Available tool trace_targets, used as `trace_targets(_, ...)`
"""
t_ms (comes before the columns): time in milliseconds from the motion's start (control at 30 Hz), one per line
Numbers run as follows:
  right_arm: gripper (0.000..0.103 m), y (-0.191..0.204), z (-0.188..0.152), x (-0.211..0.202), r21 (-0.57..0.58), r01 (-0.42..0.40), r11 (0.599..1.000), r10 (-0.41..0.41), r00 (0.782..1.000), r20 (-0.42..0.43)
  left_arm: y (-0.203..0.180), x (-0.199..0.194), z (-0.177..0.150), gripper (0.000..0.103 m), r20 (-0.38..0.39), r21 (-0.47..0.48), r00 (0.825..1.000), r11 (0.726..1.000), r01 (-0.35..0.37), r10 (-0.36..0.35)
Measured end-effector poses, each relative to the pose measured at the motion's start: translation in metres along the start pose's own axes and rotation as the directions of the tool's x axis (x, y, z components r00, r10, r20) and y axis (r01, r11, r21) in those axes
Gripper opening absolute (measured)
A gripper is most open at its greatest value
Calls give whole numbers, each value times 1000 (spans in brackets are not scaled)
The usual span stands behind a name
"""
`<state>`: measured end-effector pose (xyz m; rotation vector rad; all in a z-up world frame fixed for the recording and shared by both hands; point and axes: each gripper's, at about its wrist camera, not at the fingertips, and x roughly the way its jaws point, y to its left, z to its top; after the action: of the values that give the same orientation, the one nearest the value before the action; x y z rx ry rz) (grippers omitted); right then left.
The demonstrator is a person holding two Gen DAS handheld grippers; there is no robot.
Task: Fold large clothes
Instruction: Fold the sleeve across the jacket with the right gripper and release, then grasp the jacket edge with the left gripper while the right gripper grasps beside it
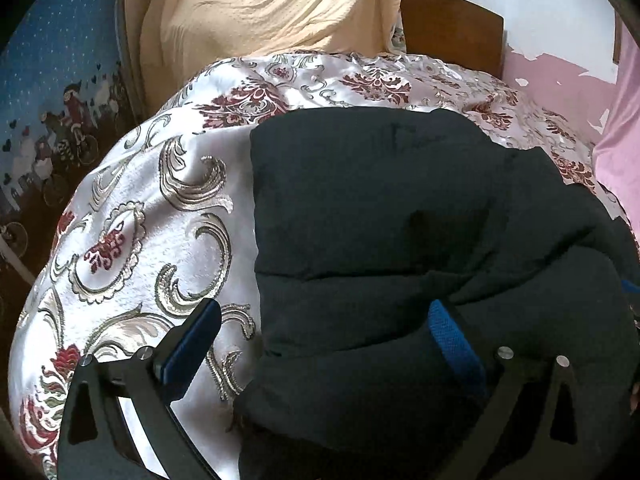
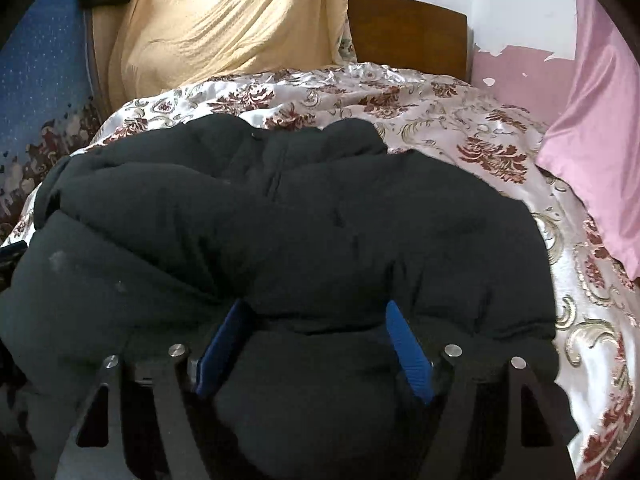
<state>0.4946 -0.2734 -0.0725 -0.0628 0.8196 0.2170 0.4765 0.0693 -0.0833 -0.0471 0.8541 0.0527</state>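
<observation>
A large black padded jacket lies on a bed with a white, floral-patterned cover. My left gripper is open over the jacket's left edge, with one blue pad above the cover and the other on the black fabric. In the right wrist view the jacket fills the middle. My right gripper has its jaws apart, with a thick bulge of the jacket between the blue pads. Whether the pads press the fabric is unclear.
A beige blanket drapes over something at the head of the bed, beside a brown wooden headboard. A pink pillow lies at the right. A blue patterned curtain hangs on the left.
</observation>
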Motion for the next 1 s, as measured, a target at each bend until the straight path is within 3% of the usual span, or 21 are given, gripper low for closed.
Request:
trace_targets(300, 71, -3, -7, 9, 12, -13, 1000, 13, 1000, 4, 2, 9, -4, 103, 4, -13, 1000, 1000, -2, 2)
trace_targets(600, 73, -3, -8, 7, 17, -23, 1000, 23, 1000, 13, 19, 4, -4, 102, -5, -131, 994, 986, 104, -106)
trace_targets(700, 75, -6, -2, 0, 26, -46, 999, 46, 999, -1, 25, -11, 9, 102, -70, -188, 991, 977, 98, -113)
trace_targets(767, 76, -9, 7, -12, 13, -66, 998, 67, 997, -29, 27, -32, 24, 102, -32, -191, 991, 974, 122, -131)
trace_targets(867, 81, -20, 32, -41, 8, -122, 993, 122, 993, -1, 18, -58, 57, 102, 29, -144, 989, 978, 150, -147)
trace_targets(900, 88, -25, 46, -49, 14, -137, 991, 137, 991, 10, 11, -62, 71, 102, 40, -117, 986, 979, 164, -161)
trace_targets(1000, 94, -33, 87, -47, 9, -141, 990, 142, 990, -19, -11, -53, 112, 102, 32, -43, 982, 982, 186, -185)
